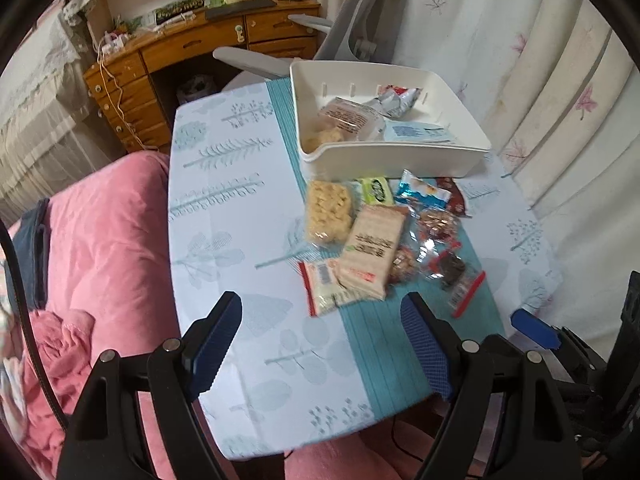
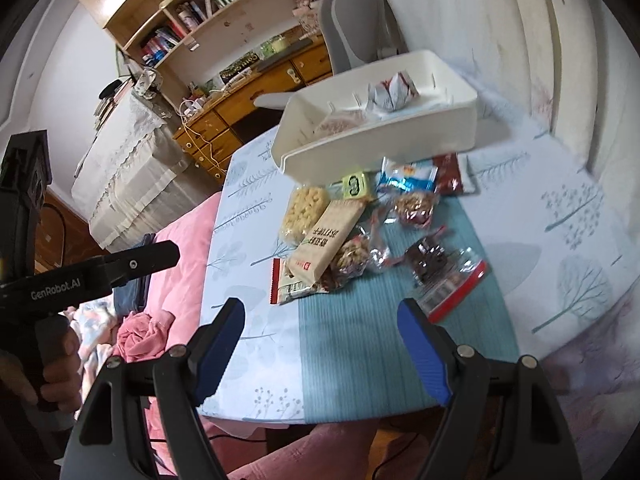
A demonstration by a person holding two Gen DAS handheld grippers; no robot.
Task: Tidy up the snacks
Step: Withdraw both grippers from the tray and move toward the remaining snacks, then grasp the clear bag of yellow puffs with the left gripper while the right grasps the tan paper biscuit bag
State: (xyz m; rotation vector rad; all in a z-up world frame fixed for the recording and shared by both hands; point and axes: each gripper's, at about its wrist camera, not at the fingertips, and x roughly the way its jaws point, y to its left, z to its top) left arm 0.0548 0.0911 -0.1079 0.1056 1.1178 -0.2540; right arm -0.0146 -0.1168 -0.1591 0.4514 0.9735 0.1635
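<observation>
A white bin (image 1: 400,158) (image 2: 380,140) stands at the far side of the table and holds a few wrapped snacks (image 1: 352,116). In front of it lies a pile of snack packets (image 1: 372,236) (image 2: 340,232): a puffed-rice bar (image 1: 328,210), a beige cracker pack (image 1: 370,254), a green candy (image 1: 376,191), a blue packet (image 1: 422,194) and clear wrappers with dark sweets (image 1: 452,268). My left gripper (image 1: 320,340) is open and empty, near the table's front edge. My right gripper (image 2: 320,344) is open and empty, also short of the pile.
The table (image 1: 224,216) has a leaf-print cloth with a teal stripe. A pink bed cover (image 1: 100,248) lies on the left. A grey office chair (image 1: 352,32) and wooden desk (image 1: 192,48) stand behind. Curtains (image 1: 540,80) hang on the right.
</observation>
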